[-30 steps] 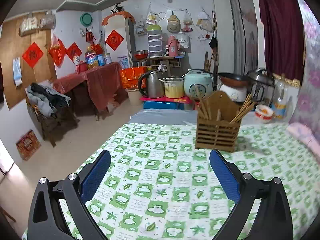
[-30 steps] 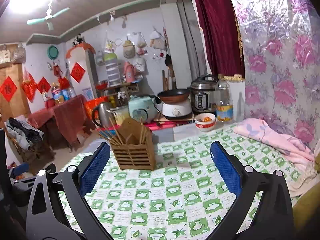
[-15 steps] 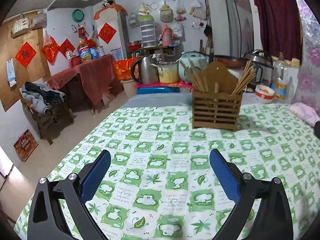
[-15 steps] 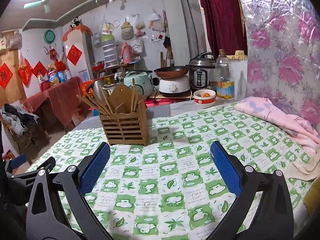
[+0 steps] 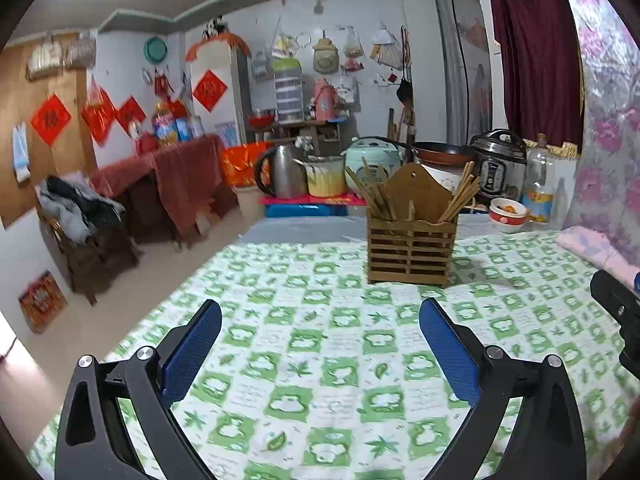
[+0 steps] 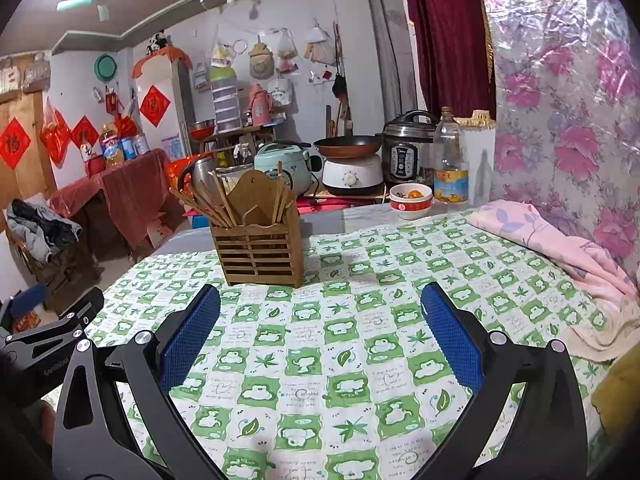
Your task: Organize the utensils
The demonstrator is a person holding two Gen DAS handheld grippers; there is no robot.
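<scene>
On the desk covered by a green-and-white checked cloth (image 6: pixel 360 344), a slatted wooden utensil holder (image 6: pixel 260 256) is seen standing upright, well ahead of both claws. Wooden chopsticks (image 6: pixel 208 204) are fanned out of its left compartment; a smaller bundle (image 6: pixel 282 196) leans from the right one. No loose utensils are visible on the cloth.

The left claw (image 5: pixel 320 340) is held wide open and empty, low over the cloth. The right claw (image 6: pixel 320 324) is likewise spread wide, with nothing between its blue pads.

Risks, as judged:
- The holder looks light and top-heavy with sticks leaning outward; a sideways push from a claw finger is likely to tip or slide it on the loose cloth.
- The chopsticks are thin and crowded; closing on one is likely to catch neighbours and drag several out, or scatter them.
- Both claws approach the same holder; a collision between them is possible.
- The red-and-white bowl (image 6: pixel 411 197) at the far edge could be knocked by an overreach.
</scene>
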